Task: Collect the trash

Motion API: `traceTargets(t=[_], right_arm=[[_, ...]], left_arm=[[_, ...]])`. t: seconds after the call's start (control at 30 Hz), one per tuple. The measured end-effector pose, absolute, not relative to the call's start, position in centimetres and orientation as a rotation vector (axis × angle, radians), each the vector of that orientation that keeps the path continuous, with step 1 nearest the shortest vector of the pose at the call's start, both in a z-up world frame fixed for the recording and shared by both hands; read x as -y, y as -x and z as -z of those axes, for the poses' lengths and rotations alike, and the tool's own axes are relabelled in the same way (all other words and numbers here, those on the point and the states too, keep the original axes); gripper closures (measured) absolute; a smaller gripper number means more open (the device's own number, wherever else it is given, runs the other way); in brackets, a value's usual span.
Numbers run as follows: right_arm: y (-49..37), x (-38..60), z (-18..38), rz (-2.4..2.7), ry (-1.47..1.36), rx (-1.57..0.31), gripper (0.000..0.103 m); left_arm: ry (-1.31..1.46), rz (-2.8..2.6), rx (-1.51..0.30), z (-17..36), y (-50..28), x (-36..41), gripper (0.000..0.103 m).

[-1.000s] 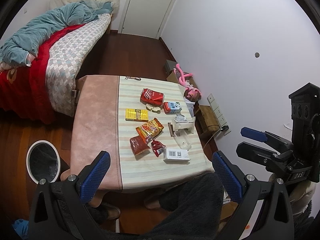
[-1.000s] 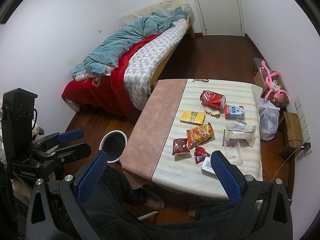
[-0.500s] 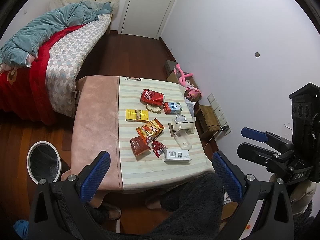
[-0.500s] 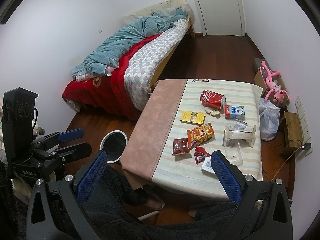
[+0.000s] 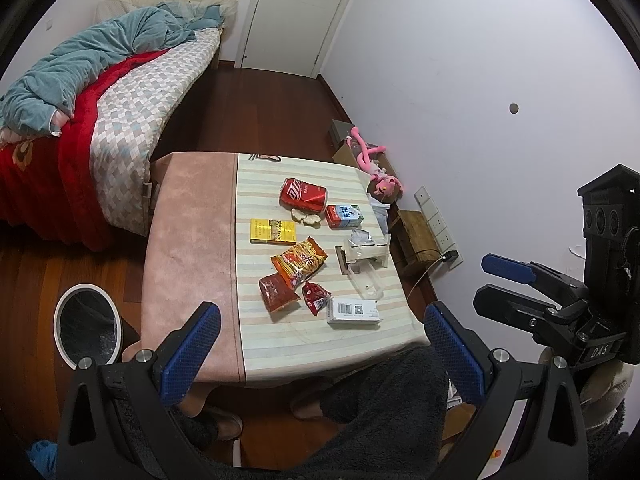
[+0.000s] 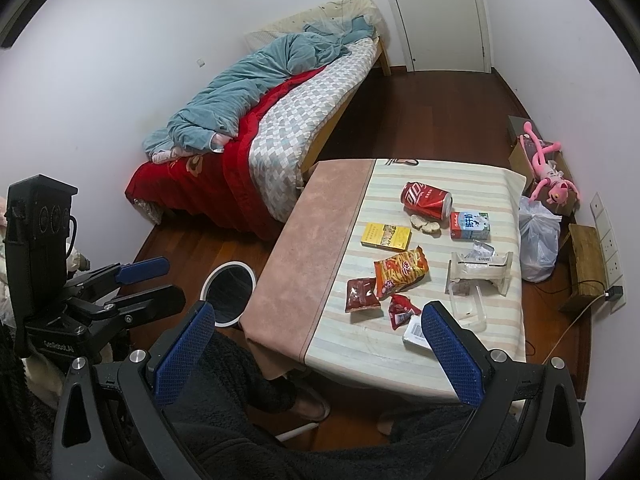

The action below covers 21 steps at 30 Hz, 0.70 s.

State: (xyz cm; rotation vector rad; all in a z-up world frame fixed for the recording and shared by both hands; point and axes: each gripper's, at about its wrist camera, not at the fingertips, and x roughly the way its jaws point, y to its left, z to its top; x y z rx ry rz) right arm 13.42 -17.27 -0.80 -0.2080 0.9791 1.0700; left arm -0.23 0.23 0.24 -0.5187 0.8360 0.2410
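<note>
Trash lies on the striped table (image 5: 280,344): a red can (image 5: 303,194), a milk carton (image 5: 344,216), a yellow box (image 5: 273,231), an orange snack bag (image 5: 299,259), two small red wrappers (image 5: 277,292), a white labelled box (image 5: 353,311) and clear plastic packaging (image 5: 366,254). A white-rimmed bin (image 5: 89,325) stands on the floor left of the table. My left gripper (image 5: 320,348) is open and empty, high above the table's near edge. My right gripper (image 6: 316,344) is open and empty, also held high. Each shows in the other's view.
A bed (image 5: 100,92) with red and teal covers stands at the left. A pink plush toy (image 5: 372,164), a white plastic bag (image 6: 538,240) and a wooden box (image 5: 416,236) lie by the right wall. My legs are below the table's near edge.
Almost nothing changed. Both grippers stayed open with only a slight drift of view.
</note>
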Motion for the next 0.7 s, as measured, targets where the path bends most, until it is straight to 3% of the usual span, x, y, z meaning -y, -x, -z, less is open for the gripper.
traceTargets(t=[0.7], right_arm=[[-13.51,16.92,1.04,-1.074,0.203,-0.982,0.0]], left_arm=[[0.516,-0.238,-0.84,-0.35,0.05,-0.08,0.0]])
